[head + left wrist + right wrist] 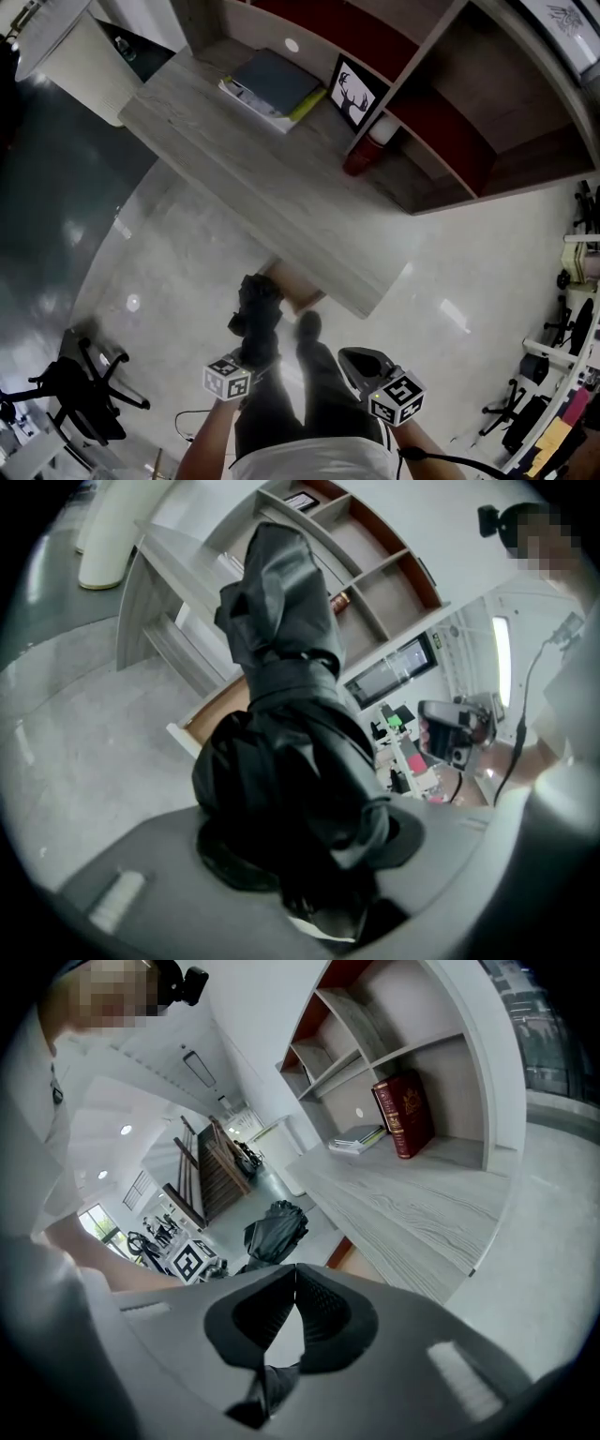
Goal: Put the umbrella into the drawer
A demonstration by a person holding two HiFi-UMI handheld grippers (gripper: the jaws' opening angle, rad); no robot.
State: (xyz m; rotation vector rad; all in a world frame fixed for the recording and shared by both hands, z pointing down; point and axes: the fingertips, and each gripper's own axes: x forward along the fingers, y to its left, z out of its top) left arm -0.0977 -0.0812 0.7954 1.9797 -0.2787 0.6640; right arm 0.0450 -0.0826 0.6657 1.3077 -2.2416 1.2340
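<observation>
A black folded umbrella [259, 311] stands up out of my left gripper [247, 360], whose jaws are shut on its lower end. In the left gripper view the umbrella [286, 742] fills the middle and hides the jaw tips of that gripper [305, 869]. An open wooden drawer [298, 287] juts from under the grey desk [281, 197], just beyond the umbrella's tip; the left gripper view has the drawer [217, 708] behind the umbrella. My right gripper [366, 364] hangs beside it on the right, jaws shut [295, 1274] with nothing between the pads.
On the desk lie stacked books [272, 84], a framed deer picture [354, 92] and a red item [362, 155] against the shelf unit [441, 103]. A red book [403, 1115] stands in a shelf. A black office chair [82, 389] is on the floor at left.
</observation>
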